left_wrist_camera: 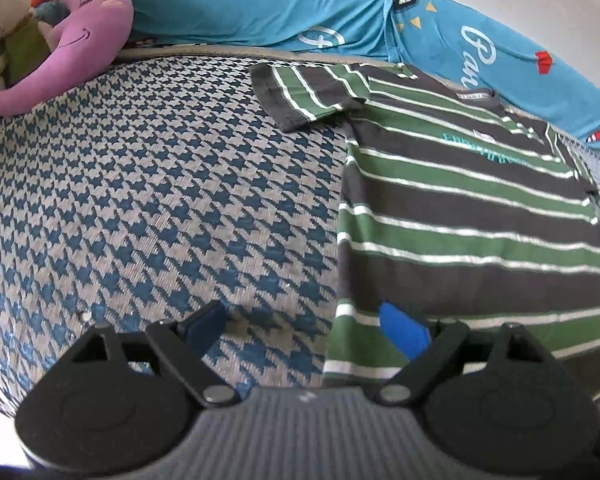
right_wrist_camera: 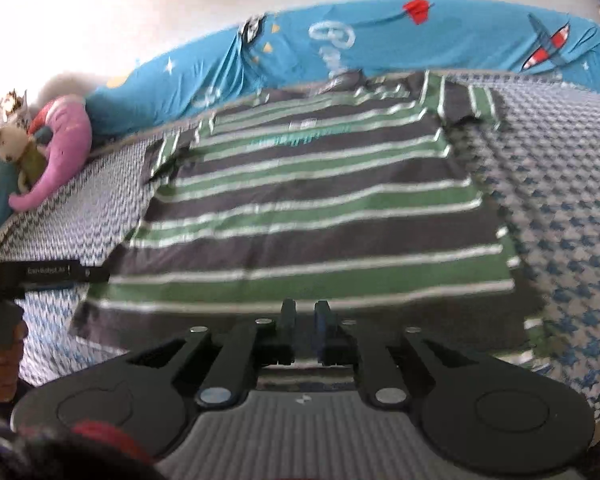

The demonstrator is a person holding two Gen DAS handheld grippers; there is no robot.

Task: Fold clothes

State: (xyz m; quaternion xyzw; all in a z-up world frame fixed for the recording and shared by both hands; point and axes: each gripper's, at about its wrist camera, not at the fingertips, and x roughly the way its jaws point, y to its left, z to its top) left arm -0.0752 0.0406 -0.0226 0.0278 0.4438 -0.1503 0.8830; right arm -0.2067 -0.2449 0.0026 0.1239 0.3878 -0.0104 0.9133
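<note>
Striped green/grey t-shirt (right_wrist_camera: 308, 216) lies spread flat, front up, on the houndstooth bed cover (left_wrist_camera: 140, 200), collar toward the blue pillow (left_wrist_camera: 260, 12) at the far edge, hem toward the cameras. Both sleeves lie out to the sides; no fold visible in the body.

Left claw (left_wrist_camera: 312, 332): released, jaws wide apart. It straddles the shirt's left bottom corner: one blue pad over the striped fabric, the other over bare cover. Nothing between them that I can call gripped.

Right claw (right_wrist_camera: 305, 322): jaws nearly together at the hem near its middle. Can't tell whether fabric is pinched in the narrow gap or it is just closed over the edge; that view is motion-blurred.

Plush toys (left_wrist_camera: 60, 32) sit in the far left corner, well clear of the shirt.

Step, my read: flat layout fits either a shirt just smoothed out for folding or one between grips. Both claws at the hem suggests a hem or side grab is being set up.

Next move calls for: left claw closing on the corner through both layers, right claw confirming a real pinch, then moving both together so the stripes stay square. Risk: catching the top layer only.
</note>
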